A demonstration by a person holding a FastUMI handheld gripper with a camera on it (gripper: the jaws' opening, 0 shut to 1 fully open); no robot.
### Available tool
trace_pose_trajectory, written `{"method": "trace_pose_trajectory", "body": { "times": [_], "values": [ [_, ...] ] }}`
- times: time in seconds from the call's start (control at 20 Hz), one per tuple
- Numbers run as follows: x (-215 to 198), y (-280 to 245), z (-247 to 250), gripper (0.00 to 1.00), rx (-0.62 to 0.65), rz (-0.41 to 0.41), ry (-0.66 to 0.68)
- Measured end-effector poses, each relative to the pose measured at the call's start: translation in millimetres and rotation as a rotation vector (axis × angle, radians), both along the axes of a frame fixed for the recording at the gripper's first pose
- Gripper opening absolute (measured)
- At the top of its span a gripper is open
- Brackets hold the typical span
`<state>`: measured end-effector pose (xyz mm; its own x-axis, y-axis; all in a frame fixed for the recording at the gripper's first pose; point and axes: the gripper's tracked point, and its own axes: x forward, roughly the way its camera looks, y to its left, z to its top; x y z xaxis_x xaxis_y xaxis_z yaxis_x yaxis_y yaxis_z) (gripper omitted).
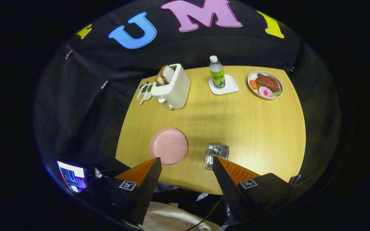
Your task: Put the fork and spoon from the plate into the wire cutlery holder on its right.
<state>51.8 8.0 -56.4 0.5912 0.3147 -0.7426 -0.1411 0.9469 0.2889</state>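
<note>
I look down from high above the wooden table point(255, 128). A pink plate point(168, 146) lies near the table's front edge, just ahead of my left finger, and its surface is bare. To its right stands the wire cutlery holder point(217, 156), seen from the top, just ahead of my right finger. Shiny metal and a bit of purple show inside the holder, but I cannot tell which pieces these are. My gripper point(186, 158) is open, its fingers wide apart with nothing between them.
At the back of the table stand a white toaster point(172, 88) with bread slices, a small condiment tray point(144, 92) beside it, a bottle point(217, 72) on a white coaster, and a plate of food point(265, 85). A lit screen point(72, 176) sits off the table beside my left finger.
</note>
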Motion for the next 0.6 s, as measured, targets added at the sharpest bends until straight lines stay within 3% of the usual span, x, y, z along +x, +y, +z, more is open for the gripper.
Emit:
{"method": "trace_pose_trajectory", "body": {
  "times": [0.3,0.6],
  "values": [
    [-2,11,43,1.0,-0.118,-0.017,-0.356],
    [-12,12,104,0.99,-0.121,-0.153,-0.667]
  ]
}}
